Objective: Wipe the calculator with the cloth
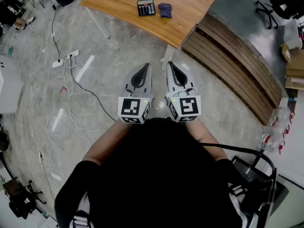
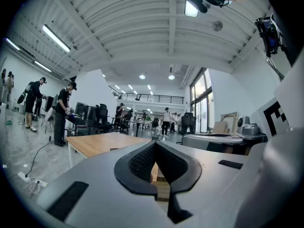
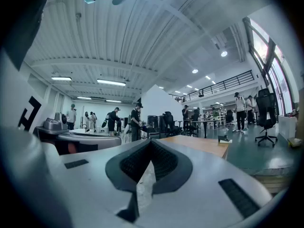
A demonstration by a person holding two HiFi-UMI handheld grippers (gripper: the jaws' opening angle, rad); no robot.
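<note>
Wooden table (image 1: pixel 118 4) ahead carries the black calculator (image 1: pixel 146 7), with the dark blue cloth (image 1: pixel 165 10) just beside it; the key print is too small to read. Black-and-white square markers top each cube. The left gripper (image 1: pixel 145 66) and right gripper (image 1: pixel 170 64) are held level, side by side, close to the person's body, well apart from the table. Both have their jaws pressed together on nothing.

We're looking along the left gripper (image 2: pixel 154 144): jaws together at the tips, nothing btwn them. Wooden table (image 2: pixel 99 145) ahead, beyond the jaws. People (image 2: pixel 61 113) standing far left, windows (image 2: pixel 202 103) far right, strip lights (image 2: pixel 56 38) overhead.
</note>
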